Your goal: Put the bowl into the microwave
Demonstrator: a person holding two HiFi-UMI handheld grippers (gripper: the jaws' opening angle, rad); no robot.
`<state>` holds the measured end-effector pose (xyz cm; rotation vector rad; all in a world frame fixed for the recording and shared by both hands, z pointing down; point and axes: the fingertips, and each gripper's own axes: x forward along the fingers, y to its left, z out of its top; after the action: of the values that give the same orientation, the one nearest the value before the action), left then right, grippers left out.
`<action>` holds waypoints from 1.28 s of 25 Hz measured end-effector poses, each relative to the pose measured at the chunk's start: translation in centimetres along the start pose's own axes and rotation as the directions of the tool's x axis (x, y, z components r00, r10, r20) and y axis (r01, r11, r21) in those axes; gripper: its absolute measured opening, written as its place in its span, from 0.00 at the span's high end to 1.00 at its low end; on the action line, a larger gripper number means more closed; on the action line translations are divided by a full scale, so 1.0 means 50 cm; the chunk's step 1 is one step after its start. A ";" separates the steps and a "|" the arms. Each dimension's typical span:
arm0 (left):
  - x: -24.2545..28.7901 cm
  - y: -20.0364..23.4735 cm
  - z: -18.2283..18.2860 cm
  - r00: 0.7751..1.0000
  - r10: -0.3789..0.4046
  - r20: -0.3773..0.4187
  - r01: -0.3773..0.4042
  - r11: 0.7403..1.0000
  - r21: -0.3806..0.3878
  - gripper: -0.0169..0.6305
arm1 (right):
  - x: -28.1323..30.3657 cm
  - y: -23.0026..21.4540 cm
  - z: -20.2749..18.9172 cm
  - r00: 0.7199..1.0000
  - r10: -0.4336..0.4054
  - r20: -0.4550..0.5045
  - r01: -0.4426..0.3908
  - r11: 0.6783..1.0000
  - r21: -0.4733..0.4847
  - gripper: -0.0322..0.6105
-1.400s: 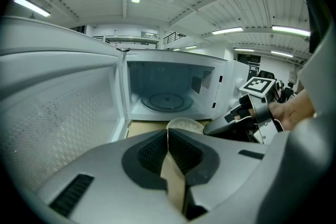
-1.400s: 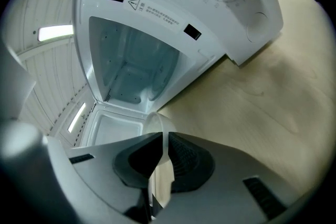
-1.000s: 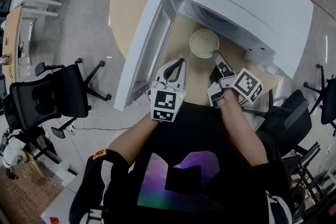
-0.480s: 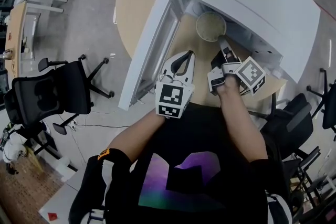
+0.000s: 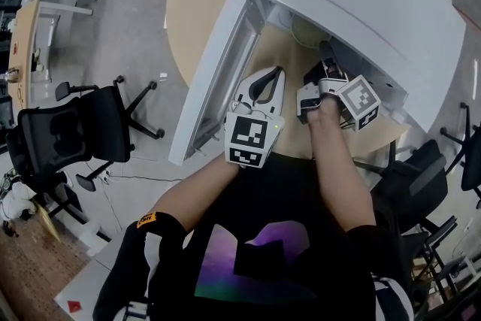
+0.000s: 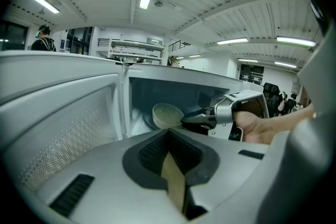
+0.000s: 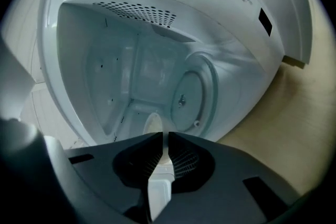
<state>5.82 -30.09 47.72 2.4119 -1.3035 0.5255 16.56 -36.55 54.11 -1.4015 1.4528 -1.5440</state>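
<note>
- Round tan table (image 5: 199,4) on a grey floor, with a black office chair (image 5: 71,135) off to one side. A white microwave (image 5: 376,4) stands on the table, its door (image 5: 214,71) swung open.
- Left gripper (image 5: 275,73): jaws closed tip to tip with nothing between them, in front of the open cavity.
- Right gripper (image 5: 326,52): jaws pinched nearly together on the rim of the pale bowl (image 5: 304,32), reaching into the cavity mouth.
- Head view: the bowl is half hidden under the microwave's top.
- Left gripper view: the bowl shows whole, tilted, inside the cavity.
- Right gripper view: only a sliver of rim, and the turntable (image 7: 191,94) beyond.
</note>
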 end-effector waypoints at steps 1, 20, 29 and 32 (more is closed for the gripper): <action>0.005 0.001 0.004 1.000 0.000 0.001 0.000 1.000 -0.001 0.90 | 0.005 -0.002 0.004 1.000 -0.002 0.012 0.001 1.000 0.006 0.88; 0.062 0.019 0.040 1.000 -0.010 -0.006 0.010 1.000 0.000 0.90 | 0.061 -0.041 0.044 0.992 -0.057 0.114 0.049 0.996 0.071 0.88; 0.061 0.017 0.042 1.000 -0.021 -0.005 0.021 1.000 -0.004 0.90 | 0.067 -0.030 0.058 0.986 -0.024 0.165 0.016 0.999 0.045 0.88; 0.056 0.018 0.045 1.000 -0.022 -0.001 0.022 1.000 -0.004 0.90 | 0.065 -0.025 0.064 0.984 -0.016 0.180 0.010 0.999 0.033 0.88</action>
<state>6.85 -33.61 47.23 2.4201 -1.2743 0.5178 18.94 -40.30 55.76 -1.4924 1.3071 -1.4022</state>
